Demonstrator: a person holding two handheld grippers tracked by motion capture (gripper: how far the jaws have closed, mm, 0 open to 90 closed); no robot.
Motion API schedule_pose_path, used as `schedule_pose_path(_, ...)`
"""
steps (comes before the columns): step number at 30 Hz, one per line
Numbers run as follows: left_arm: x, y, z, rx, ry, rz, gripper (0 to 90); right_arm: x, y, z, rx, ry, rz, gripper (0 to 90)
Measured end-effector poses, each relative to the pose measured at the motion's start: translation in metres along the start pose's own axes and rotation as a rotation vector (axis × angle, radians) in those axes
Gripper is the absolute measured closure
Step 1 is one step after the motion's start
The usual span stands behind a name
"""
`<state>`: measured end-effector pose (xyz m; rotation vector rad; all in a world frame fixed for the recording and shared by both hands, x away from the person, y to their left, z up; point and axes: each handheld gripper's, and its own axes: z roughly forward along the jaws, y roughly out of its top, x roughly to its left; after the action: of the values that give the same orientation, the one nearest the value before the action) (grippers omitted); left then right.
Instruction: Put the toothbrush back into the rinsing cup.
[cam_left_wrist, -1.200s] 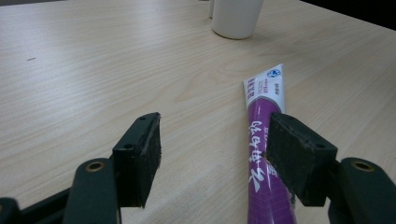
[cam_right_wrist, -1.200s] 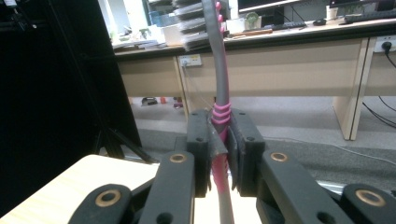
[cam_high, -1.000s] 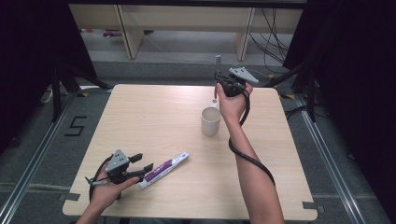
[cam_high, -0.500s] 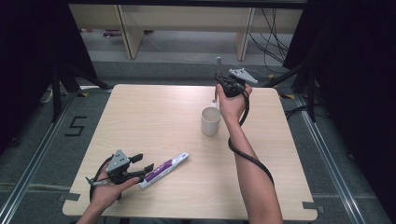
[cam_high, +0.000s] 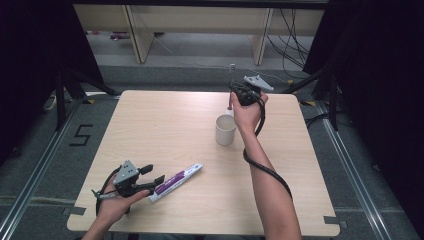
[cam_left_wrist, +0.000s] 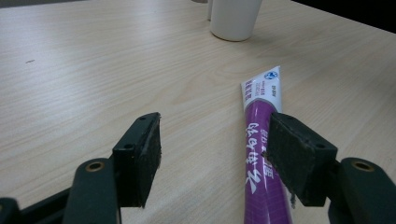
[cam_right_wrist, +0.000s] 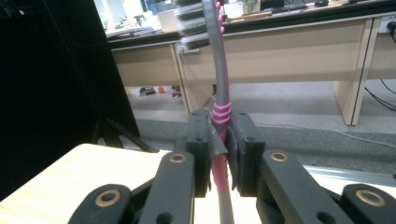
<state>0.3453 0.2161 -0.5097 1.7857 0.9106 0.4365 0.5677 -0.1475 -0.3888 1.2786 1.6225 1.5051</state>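
Observation:
My right gripper (cam_high: 234, 90) is raised at the far side of the table and shut on a grey and pink toothbrush (cam_high: 231, 102). The brush stands nearly upright, bristles at the top, and its lower end hangs just over the far rim of a white cup (cam_high: 226, 130). In the right gripper view, both pads of the right gripper (cam_right_wrist: 219, 140) clamp the toothbrush (cam_right_wrist: 223, 84) at its pink ribbed grip. Near the front left, my left gripper (cam_high: 152, 175) rests open on the table. A purple and white toothpaste tube (cam_left_wrist: 261, 154) lies flat by one jaw of the left gripper (cam_left_wrist: 215, 149), not pinched.
The wooden table (cam_high: 165, 125) has bare surface between the tube (cam_high: 176, 181) and the cup (cam_left_wrist: 233, 18). Desks and cables stand on the floor beyond the far edge. Dark curtains and stand legs flank both sides.
My right gripper has risen slightly with the toothbrush, so the brush head now shows above the hand. The left gripper and the tube have not moved.

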Motion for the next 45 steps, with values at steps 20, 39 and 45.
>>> schedule_pose_path(20,0.0,0.0,0.0,0.004,0.0,0.001,35.0,-0.005,-0.02,0.004,0.047,-0.007,-0.002,80.0)
schedule_pose_path(39,0.0,0.0,0.001,0.009,0.004,0.006,34.9,-0.009,-0.032,0.003,0.117,-0.027,0.001,79.6)
schedule_pose_path(45,-0.001,0.0,0.001,0.012,0.004,0.008,35.0,-0.011,-0.034,0.004,0.137,-0.017,-0.036,79.6)
